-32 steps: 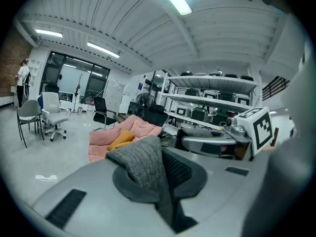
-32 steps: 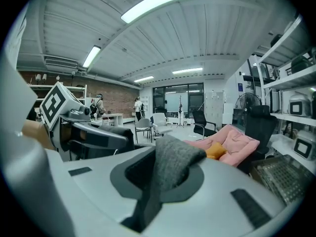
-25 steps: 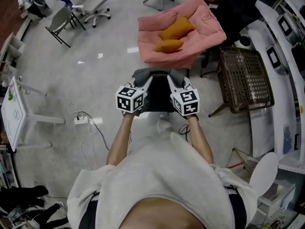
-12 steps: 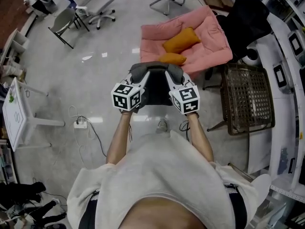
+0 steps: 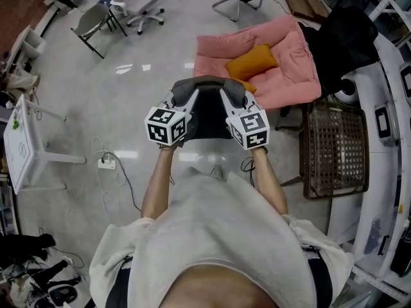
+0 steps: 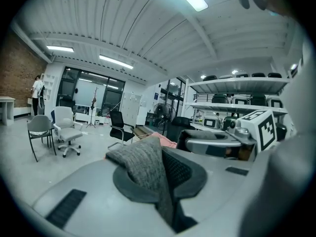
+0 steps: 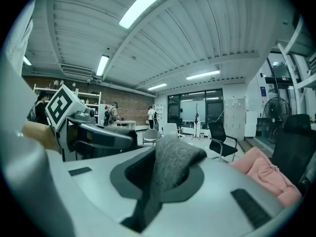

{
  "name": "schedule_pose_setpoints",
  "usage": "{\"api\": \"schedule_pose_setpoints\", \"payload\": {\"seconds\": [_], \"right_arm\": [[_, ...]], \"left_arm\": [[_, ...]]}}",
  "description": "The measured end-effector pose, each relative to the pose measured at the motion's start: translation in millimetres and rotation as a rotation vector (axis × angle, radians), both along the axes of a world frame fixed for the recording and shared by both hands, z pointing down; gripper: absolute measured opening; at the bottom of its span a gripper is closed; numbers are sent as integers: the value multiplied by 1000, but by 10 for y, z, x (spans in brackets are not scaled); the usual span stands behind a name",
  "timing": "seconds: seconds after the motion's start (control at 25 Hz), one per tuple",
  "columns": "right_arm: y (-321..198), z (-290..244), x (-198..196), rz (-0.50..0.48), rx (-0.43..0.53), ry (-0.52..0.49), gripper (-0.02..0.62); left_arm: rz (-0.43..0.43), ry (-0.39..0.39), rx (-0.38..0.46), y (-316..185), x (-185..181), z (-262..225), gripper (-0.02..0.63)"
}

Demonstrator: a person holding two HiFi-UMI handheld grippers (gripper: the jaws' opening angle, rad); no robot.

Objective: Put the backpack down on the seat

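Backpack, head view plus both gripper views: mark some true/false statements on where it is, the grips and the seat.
1. The backpack rests on the pink seat. False: both grippers hold it up in front of the person, and it is not yet set down.
2. The left gripper is shut on a grey strap. True.
3. The right gripper is open and empty. False: it is shut on a second grey strap.
4. An orange cushion lies on the pink seat. True.
5. The wicker chair stands left of the pink seat. False: it is at the right of the head view.
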State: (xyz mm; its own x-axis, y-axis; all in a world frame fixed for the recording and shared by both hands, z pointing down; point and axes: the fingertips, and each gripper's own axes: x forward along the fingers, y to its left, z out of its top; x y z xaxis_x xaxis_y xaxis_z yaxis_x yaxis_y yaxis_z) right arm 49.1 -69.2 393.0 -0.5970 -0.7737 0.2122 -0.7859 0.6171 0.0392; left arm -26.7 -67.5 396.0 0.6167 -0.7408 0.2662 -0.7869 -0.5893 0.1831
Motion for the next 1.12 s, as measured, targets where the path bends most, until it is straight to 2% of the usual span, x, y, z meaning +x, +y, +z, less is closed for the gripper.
{"api": "schedule_pose_setpoints", "payload": {"seconds": [0.44,0.72,1.12], "right_arm": [[-667,-170,-447,-56,23,-13,26],[-1335,-482,-632,-16,76,-27,26],[-2262,-646,-696,80,97,-19,26]], "left_arm": [[-34,12,50,-696,-435,-197,32],[32,27,116,-1411,-605,-456,32],[127,89,129,-2359,-676,-625,32]]}}
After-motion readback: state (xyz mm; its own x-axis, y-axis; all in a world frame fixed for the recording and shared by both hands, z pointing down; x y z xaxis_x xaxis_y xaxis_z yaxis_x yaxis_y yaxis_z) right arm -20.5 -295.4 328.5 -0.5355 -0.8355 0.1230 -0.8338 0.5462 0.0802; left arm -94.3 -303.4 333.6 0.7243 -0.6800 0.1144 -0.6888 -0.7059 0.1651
